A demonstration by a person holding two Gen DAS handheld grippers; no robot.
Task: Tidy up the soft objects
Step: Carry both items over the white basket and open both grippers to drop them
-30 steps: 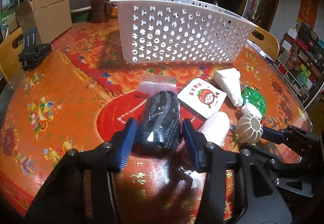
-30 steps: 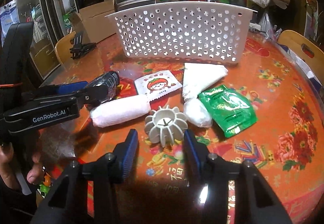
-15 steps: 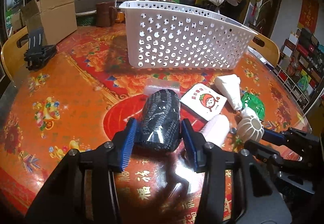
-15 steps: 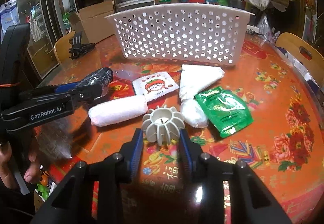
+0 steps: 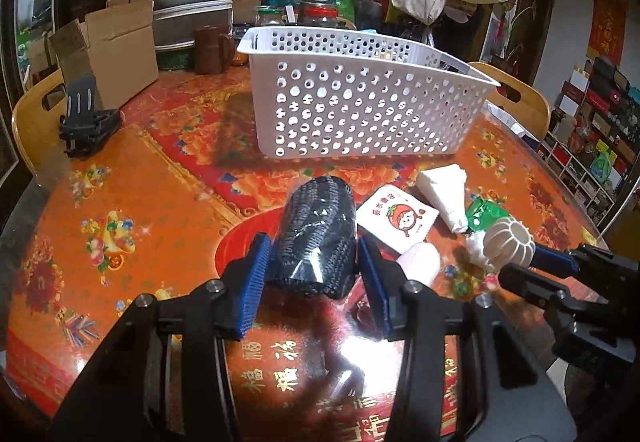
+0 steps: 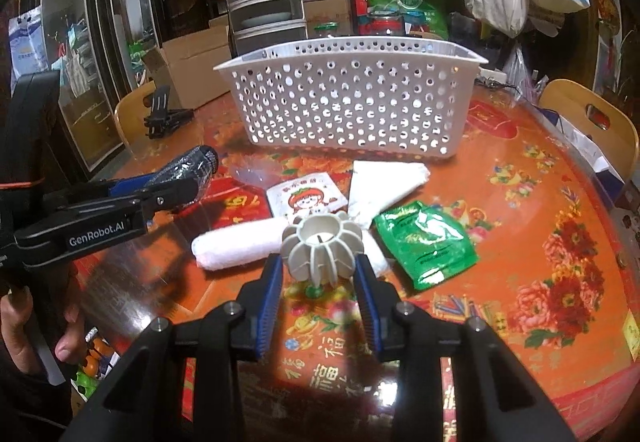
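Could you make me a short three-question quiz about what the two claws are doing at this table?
1. True or false: the left claw grips a dark wrapped roll.
2. What does the right claw grip?
A. green packet
B. white ribbed ball
C. white towel roll
3. Fill in: the perforated white ___ stands behind the items on the table.

Key: 1 true; 2 B; 3 basket.

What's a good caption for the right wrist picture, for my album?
Right gripper pinches a white ribbed ball on the table, basket waiting behind.
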